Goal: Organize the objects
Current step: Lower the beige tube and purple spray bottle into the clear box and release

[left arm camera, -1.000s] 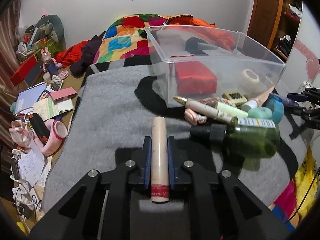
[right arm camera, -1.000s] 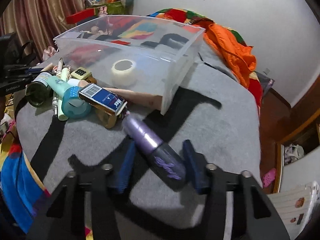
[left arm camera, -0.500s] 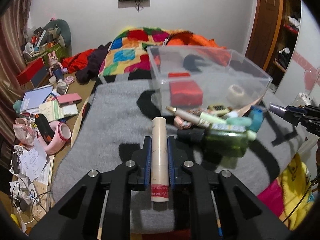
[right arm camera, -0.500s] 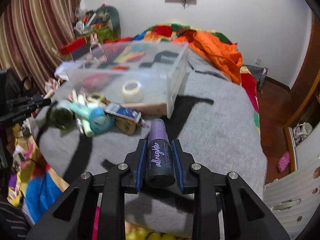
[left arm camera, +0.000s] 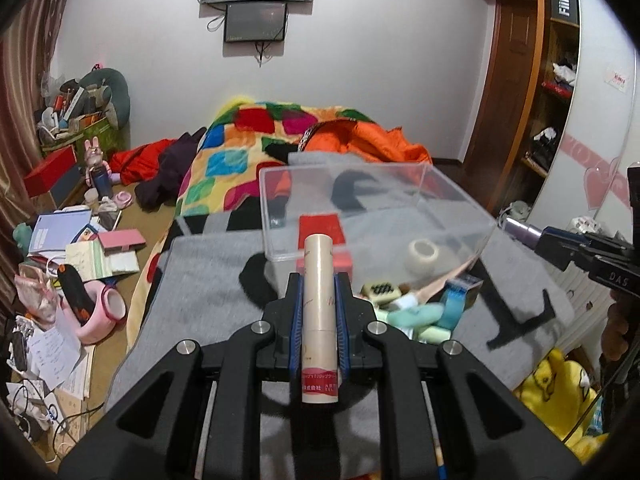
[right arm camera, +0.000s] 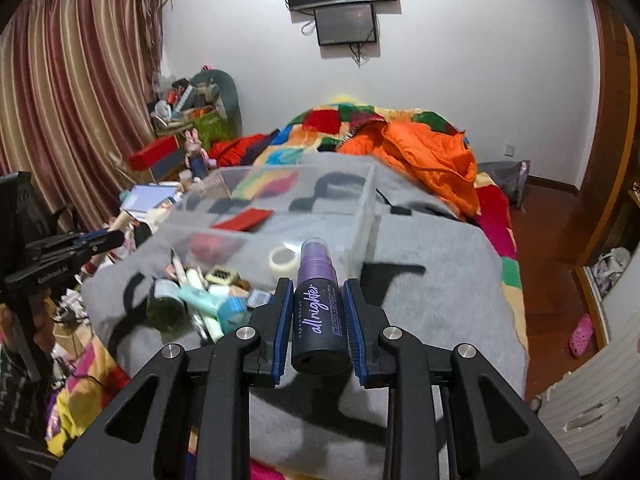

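My left gripper (left arm camera: 318, 284) is shut on a beige tube (left arm camera: 318, 304) and holds it above the grey blanket (left arm camera: 208, 296), in front of the clear plastic bin (left arm camera: 360, 216). My right gripper (right arm camera: 318, 296) is shut on a purple-black spray bottle (right arm camera: 318, 312), also raised, to the right of the bin (right arm camera: 288, 208). The bin holds a red box (left arm camera: 320, 226) and a tape roll (left arm camera: 423, 254). A pile of cosmetics (right arm camera: 204, 292) lies in front of the bin. The right gripper shows at the right edge of the left wrist view (left arm camera: 560, 240).
A colourful quilt (left arm camera: 256, 140) and an orange jacket (right arm camera: 424, 160) lie behind the bin. Papers, a red box and toys (left arm camera: 72, 240) clutter the floor on the left. A yellow plush (left arm camera: 560, 384) sits below the bed's right side. Curtains (right arm camera: 64, 120) hang left.
Both grippers have risen and tilted up with their objects, so more of the room shows. The right gripper closed on the spray bottle and lifted it off the blanket.
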Tool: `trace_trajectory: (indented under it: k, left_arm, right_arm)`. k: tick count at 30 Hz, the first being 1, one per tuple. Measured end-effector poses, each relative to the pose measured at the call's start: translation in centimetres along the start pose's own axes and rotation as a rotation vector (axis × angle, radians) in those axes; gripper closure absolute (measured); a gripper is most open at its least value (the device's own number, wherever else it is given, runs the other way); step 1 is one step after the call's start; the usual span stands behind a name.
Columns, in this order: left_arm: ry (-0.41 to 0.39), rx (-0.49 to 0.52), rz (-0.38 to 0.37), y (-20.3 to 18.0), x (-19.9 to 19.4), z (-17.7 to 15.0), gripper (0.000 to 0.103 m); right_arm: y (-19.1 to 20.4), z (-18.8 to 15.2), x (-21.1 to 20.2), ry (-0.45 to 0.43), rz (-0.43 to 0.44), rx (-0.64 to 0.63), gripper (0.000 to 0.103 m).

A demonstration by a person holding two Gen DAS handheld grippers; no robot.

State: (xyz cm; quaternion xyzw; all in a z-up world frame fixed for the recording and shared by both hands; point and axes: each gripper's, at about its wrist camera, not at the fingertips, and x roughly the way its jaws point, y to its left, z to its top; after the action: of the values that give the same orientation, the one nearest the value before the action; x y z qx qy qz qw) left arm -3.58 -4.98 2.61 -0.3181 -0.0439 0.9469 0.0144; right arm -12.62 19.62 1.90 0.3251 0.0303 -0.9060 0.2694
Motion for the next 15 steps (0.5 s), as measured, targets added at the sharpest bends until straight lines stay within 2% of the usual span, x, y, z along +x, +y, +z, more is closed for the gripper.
trace_trajectory:
  k: [9, 15]
  left_arm:
    - [-0.044, 0.010, -0.022, -0.8, -0.1, 2.2, 0.089]
    - [-0.042, 0.013, -0.036, -1.2, 1.2, 3.7, 0.089]
  right_arm:
    - [0.7, 2.6, 0.9, -0.055, 0.035, -0.005, 0.080]
    - [1.2, 4.3, 2.3, -0.071, 0.062, -0.005, 0.080]
